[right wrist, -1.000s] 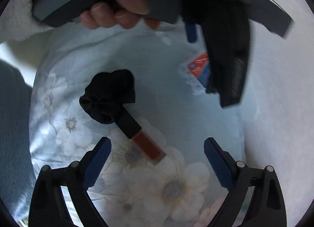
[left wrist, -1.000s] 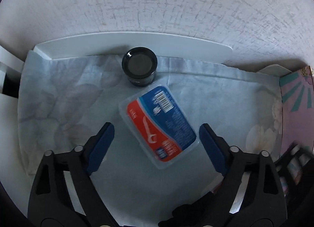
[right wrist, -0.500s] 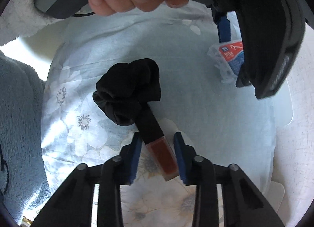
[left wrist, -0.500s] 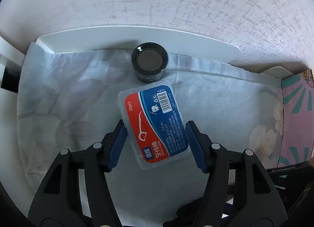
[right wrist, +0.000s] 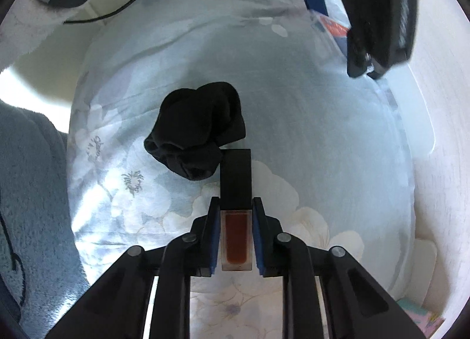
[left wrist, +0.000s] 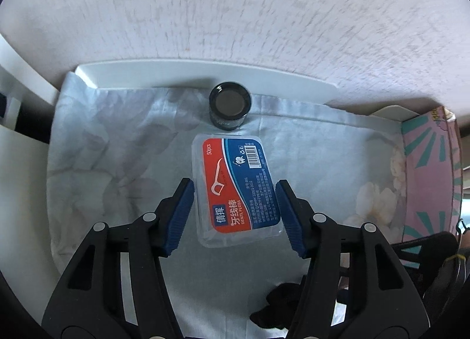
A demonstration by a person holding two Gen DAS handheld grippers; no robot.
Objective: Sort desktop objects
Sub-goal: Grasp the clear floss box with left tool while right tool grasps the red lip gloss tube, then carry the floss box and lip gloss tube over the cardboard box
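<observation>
Right gripper (right wrist: 236, 239): its blue-padded fingers (right wrist: 213, 236) are clenched on the clear lower half of a slim square lip-gloss tube with a dark red fill and a long black cap (right wrist: 236, 218), both pads flat against its sides. The cap projects forward beyond the grip and its far end lies just beside, possibly touching, a crumpled black fabric scrunchie (right wrist: 196, 130) on the pale blue floral cloth (right wrist: 308, 139). Risk: on lifting, the cap may drag or snag the scrunchie; the smooth plastic could also slide between the pads if the tube is tilted. Left gripper (left wrist: 235, 215): its fingers bracket the near half of a clear rectangular plastic box of dental floss picks with a red and blue label (left wrist: 235, 189); the right pad appears to meet the box edge, but a sliver of gap shows on the left, so firm contact cannot be confirmed. Risk: the box sits slightly skewed to the pads, so closure could twist it or squeeze it forward. Its far end stands just short of a small round black jar with a grey top (left wrist: 230, 107) against the white raised table edge (left wrist: 147, 70); a forward slip would knock the jar.
</observation>
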